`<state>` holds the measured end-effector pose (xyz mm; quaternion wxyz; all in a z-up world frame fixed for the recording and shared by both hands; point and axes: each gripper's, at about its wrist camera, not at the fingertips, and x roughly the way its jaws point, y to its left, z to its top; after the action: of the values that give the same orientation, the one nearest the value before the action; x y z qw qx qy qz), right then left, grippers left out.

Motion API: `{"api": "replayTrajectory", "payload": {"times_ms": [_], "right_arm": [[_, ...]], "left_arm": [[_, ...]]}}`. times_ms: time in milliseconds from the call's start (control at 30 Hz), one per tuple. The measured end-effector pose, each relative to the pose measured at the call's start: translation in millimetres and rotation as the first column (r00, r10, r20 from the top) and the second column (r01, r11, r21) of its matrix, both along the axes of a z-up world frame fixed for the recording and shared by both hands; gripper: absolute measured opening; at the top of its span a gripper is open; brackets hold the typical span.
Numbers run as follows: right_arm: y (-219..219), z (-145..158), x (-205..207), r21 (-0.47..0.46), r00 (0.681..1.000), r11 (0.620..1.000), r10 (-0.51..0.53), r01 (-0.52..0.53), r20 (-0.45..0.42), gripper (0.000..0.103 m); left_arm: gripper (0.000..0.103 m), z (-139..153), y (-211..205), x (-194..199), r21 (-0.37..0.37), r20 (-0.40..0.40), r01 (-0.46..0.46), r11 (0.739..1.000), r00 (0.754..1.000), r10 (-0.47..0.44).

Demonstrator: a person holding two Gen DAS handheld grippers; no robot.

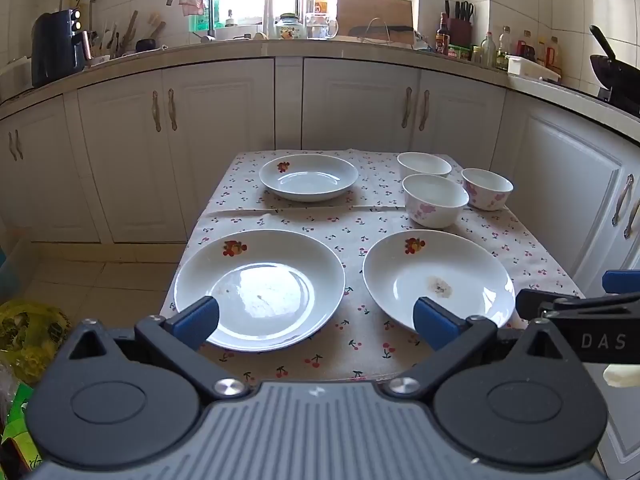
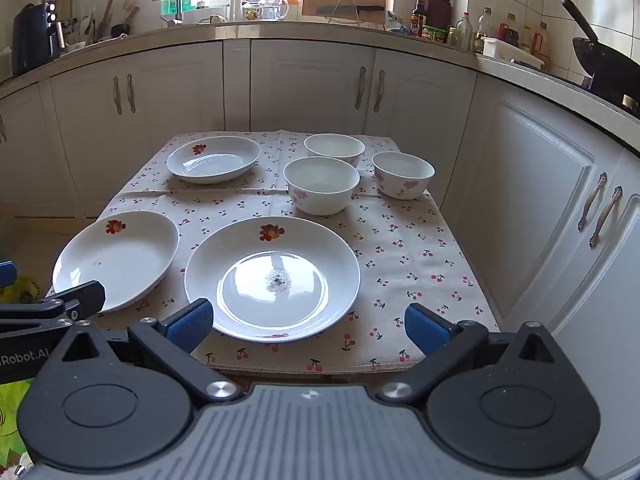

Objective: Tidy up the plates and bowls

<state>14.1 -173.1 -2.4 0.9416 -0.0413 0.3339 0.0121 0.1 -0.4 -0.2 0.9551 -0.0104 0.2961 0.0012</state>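
Three white plates with a fruit mark lie on a small table with a cherry-print cloth (image 1: 360, 224): near left (image 1: 260, 290), near right (image 1: 438, 280) and far left (image 1: 309, 177). Three white bowls with pink flowers stand at the far right: (image 1: 435, 199), (image 1: 424, 165), (image 1: 487, 189). My left gripper (image 1: 316, 320) is open and empty, above the table's near edge between the two near plates. My right gripper (image 2: 310, 326) is open and empty, over the near edge in front of the near right plate (image 2: 273, 278). The bowls (image 2: 322, 185) and the far plate (image 2: 213, 159) also show there.
White kitchen cabinets (image 1: 224, 136) and a cluttered counter (image 1: 320, 46) run behind and to the right of the table. A black wok (image 1: 616, 72) sits on the right counter. A yellow bag (image 1: 28, 332) lies on the floor at the left.
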Motion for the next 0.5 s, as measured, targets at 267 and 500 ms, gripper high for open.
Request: {"api": "replayTrajectory", "payload": {"times_ms": [267,500], "right_arm": [[-2,3,0,0.007,1.0,1.0,-0.003,0.003,0.004,0.103],[2,3,-4,-0.015,0.999,1.0,-0.009,0.009,0.031,0.103]], "left_arm": [[0.102,2,3,-3,-0.014,0.016,0.005,1.0,1.0,-0.005],[0.102,3,4,-5,-0.016,0.02,0.012,1.0,1.0,-0.011]]}}
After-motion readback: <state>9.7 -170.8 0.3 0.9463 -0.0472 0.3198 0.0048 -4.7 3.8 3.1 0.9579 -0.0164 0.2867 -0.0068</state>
